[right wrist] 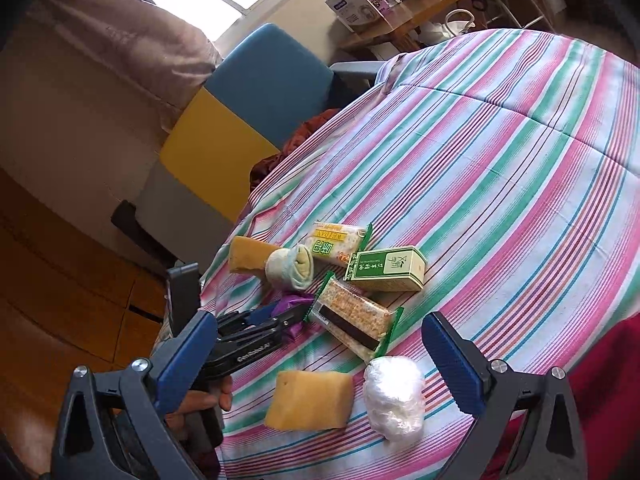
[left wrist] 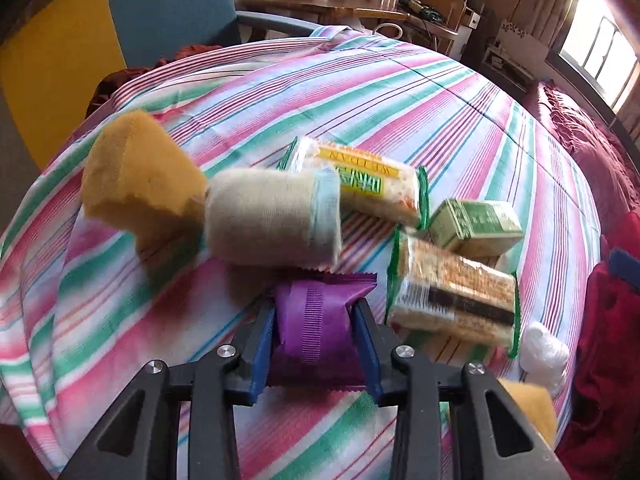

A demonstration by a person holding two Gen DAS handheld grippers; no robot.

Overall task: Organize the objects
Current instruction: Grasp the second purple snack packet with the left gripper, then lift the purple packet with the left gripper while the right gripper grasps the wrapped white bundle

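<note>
Two jaws, left gripper (left wrist: 316, 320): your blue pads are pinched on the purple packet (left wrist: 314, 316), one on each side of its middle, and its wrapper bulges between them.
Purple packet, position: it sits on the striped cloth (left wrist: 400, 100), its crimped far end pointing away from you and its near end back between your jaws.
Just beyond the jaws: the rolled beige cloth (left wrist: 272, 220) lies on its side, right at the packet's far end; whether they touch is unclear.
Right of the jaws: a clear-wrapped cracker pack with a dark band (left wrist: 452, 300) lies just beside the packet.
Farther out: a second cracker pack with yellow and green print (left wrist: 360, 180), a green box (left wrist: 476, 226) to its right, and a yellow sponge (left wrist: 136, 180) on the left touching the rolled cloth.
Right gripper (right wrist: 320, 360): your jaws are spread wide and grip nothing.
Between the right jaws, as its camera shows: another yellow sponge (right wrist: 310, 400) and a crumpled clear plastic wad (right wrist: 394, 396), side by side on the cloth.
Your hand (right wrist: 208, 400): it shows at the left gripper's handle.
</note>
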